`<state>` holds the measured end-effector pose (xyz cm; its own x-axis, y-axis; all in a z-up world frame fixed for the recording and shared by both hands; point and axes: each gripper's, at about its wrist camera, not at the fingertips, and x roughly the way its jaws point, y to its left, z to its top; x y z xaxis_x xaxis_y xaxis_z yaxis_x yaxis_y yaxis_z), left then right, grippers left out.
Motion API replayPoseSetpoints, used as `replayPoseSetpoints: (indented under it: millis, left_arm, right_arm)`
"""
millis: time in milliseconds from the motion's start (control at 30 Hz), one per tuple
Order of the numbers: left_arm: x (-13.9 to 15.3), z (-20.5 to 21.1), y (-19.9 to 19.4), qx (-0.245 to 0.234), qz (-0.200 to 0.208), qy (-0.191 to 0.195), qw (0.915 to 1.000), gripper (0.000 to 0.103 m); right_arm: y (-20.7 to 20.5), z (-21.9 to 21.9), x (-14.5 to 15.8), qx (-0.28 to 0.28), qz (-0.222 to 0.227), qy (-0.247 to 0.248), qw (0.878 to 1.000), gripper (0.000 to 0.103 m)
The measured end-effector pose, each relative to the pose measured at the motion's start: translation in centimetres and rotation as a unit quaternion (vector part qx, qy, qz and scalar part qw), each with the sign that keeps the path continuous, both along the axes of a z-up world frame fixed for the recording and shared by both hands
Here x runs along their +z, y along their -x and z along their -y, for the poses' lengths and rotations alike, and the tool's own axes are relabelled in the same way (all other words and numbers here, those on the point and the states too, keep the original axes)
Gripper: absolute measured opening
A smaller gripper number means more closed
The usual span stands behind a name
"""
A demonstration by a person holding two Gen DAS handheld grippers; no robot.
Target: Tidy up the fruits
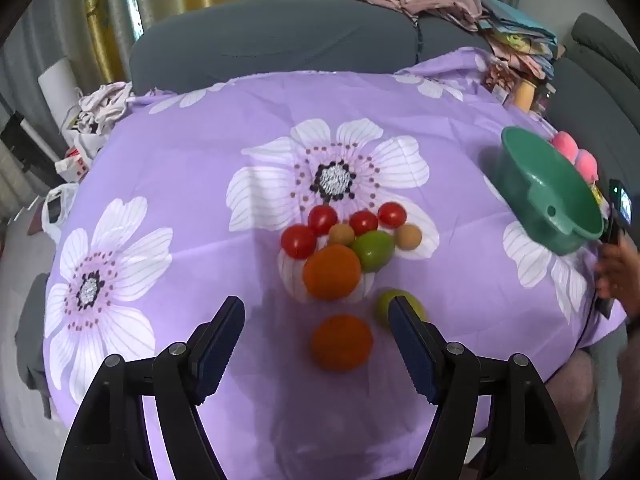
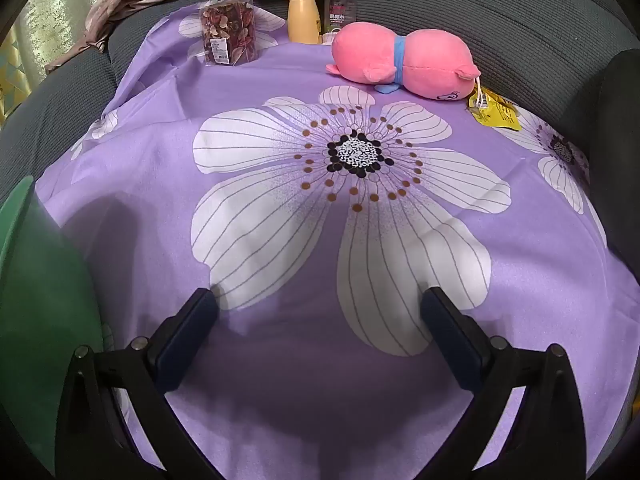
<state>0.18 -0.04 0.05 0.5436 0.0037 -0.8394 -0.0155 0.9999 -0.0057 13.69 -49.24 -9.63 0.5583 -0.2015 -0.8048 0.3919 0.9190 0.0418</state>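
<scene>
A heap of fruit lies on the purple flowered tablecloth in the left wrist view: several red tomatoes, two small tan fruits, a green fruit and an orange. A second orange lies nearer, just ahead of my left gripper, which is open and holds nothing. Another green fruit sits partly behind its right finger. A green bowl stands at the right. My right gripper is open over bare cloth, with the green bowl at its left.
A pink plush toy, a yellow tag, a clear box of dried petals and two bottles stand at the far side. A grey sofa with piled clothes rings the table. A person's hand holds the right tool.
</scene>
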Motion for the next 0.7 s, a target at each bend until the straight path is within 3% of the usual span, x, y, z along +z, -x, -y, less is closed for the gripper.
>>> replayPoseSetpoints:
  millis: [200, 567, 700]
  left_arm:
    - [1.1, 1.5, -2.2, -0.003, 0.009, 0.006, 0.9999, 0.074]
    - [2.0, 3.9, -2.4, -0.015, 0.035, -0.042, 0.9984, 0.074]
    - [2.6, 3.9, -2.1, -0.014, 0.051, -0.047, 0.9975, 0.074]
  right_arm:
    - [-0.1, 0.0, 0.0, 0.000, 0.000, -0.001, 1.000, 0.103]
    - [-0.3, -0.1, -0.1, 0.002, -0.006, 0.009, 1.000, 0.103]
    - [0.9, -0.2, 1.2, -0.018, 0.001, 0.004, 1.000, 0.102]
